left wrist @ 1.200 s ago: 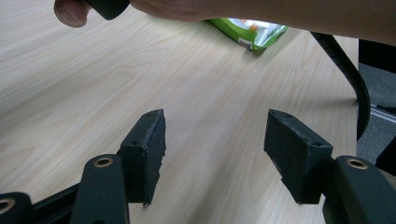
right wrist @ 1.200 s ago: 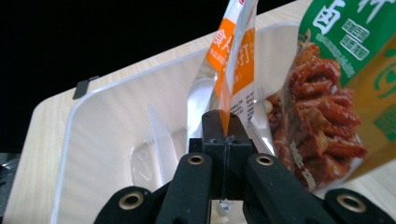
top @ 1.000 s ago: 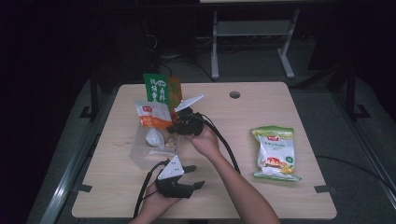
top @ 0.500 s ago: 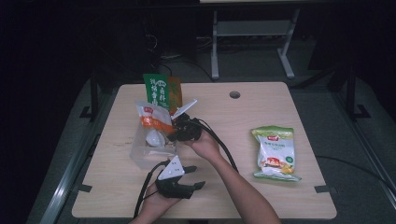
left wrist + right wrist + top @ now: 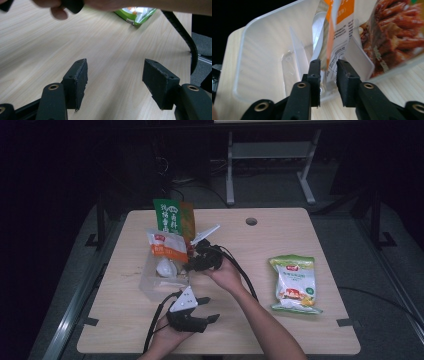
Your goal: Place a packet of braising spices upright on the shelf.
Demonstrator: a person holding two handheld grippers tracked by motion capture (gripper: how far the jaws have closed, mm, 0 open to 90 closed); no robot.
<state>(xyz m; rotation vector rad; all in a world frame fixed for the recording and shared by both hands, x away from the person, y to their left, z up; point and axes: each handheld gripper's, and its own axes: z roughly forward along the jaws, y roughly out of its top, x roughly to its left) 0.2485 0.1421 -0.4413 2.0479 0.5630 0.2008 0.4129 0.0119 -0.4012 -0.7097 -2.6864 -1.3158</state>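
Observation:
A clear plastic container stands left of the table's middle, and an orange-and-white snack bag leans inside it. My right gripper reaches in from the right. In the right gripper view its jaws have just been opening: they stand slightly apart, with the bag's lower edge loose between the pads. Near the front edge my left gripper is open and points right. In its own view it hangs over bare wood with nothing between its pads.
A green-and-orange bag stands upright behind the container. A white packet lies inside it. A green-and-white snack bag lies flat at the right of the table. A pouch with a picture of brown food is beside the orange bag.
My right gripper has shifted slightly nearer, and the orange-and-white bag has sunk a little into the container. The left gripper has not moved.

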